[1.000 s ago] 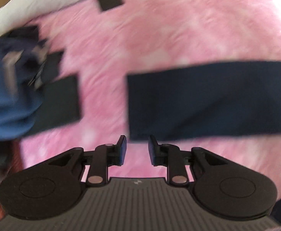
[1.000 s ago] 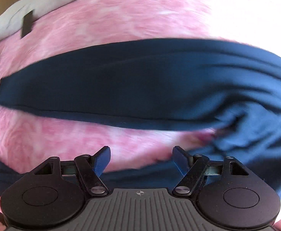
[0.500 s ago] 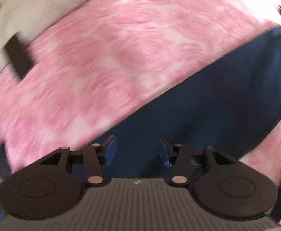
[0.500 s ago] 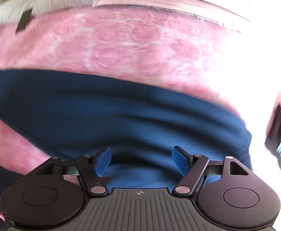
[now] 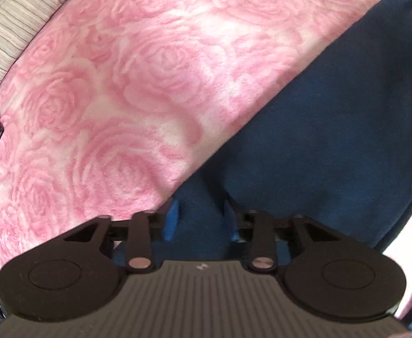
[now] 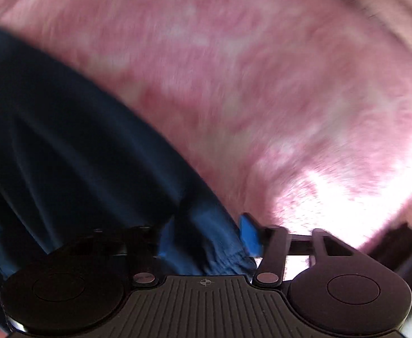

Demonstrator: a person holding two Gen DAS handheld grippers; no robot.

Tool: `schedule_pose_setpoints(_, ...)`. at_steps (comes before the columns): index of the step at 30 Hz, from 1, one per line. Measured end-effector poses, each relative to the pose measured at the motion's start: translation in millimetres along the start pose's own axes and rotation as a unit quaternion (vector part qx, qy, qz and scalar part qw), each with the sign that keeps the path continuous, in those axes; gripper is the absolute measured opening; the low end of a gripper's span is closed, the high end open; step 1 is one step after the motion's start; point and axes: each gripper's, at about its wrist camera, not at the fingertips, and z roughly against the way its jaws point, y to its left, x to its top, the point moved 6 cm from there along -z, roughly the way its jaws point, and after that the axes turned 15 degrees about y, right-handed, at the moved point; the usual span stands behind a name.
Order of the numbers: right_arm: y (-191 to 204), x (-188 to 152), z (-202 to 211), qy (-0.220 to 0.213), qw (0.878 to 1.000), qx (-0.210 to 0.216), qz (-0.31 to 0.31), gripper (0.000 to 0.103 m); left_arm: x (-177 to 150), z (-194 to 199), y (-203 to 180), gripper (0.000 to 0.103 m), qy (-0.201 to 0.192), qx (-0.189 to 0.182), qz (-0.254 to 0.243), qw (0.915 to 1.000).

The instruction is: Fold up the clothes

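Navy garment (image 5: pixel 332 129) edges sit between both closing tongs, left (image 5: pixel 200 219) and right (image 6: pixel 208 236); corners should be matched before lowering onto the pink blanket (image 5: pixel 138 84).

One navy garment (image 5: pixel 332 129), one pink rose blanket (image 5: pixel 138 79), two tongs.

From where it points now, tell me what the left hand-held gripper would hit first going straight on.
The left hand-held gripper is closing with the navy garment bunched between its jaws, so that cloth comes first. The pink blanket probably lies just beneath it.
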Motion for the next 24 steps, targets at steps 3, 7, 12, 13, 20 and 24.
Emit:
schedule_pose_setpoints(3,-11.4,2.8,-1.5,-0.013,1.000,0.006,-0.003,0.004,9.5,9.9,-2.6,0.001,-0.006,0.039,0.006,0.9992)
schedule_pose_setpoints(7,-25.0,8.7,12.8,-0.047,0.999,-0.005,-0.009,0.004,27.8,20.3,6.0,0.002,-0.020,0.071,0.036,0.9967)
schedule_pose_setpoints(12,-17.3,5.6,8.2,-0.054,0.998,-0.013,-0.029,0.009,34.0,13.4,-2.1,0.016,0.021,0.110,0.012,0.9936)
schedule_pose_setpoints(13,-14.2,-0.5,11.7,-0.064,0.997,-0.017,-0.045,0.010,31.8,13.8,-3.0,0.018,0.028,0.117,0.011,0.9927)
schedule_pose_setpoints(20,26.8,-78.4,53.5,-0.140,0.977,-0.019,-0.158,0.056,-15.4,49.8,-19.6,0.026,0.021,0.113,0.055,0.9919)
schedule_pose_setpoints(24,49.6,-139.2,64.3,-0.168,0.955,-0.003,-0.246,0.077,-52.1,61.9,-56.5,0.026,0.025,0.086,0.062,0.9941)
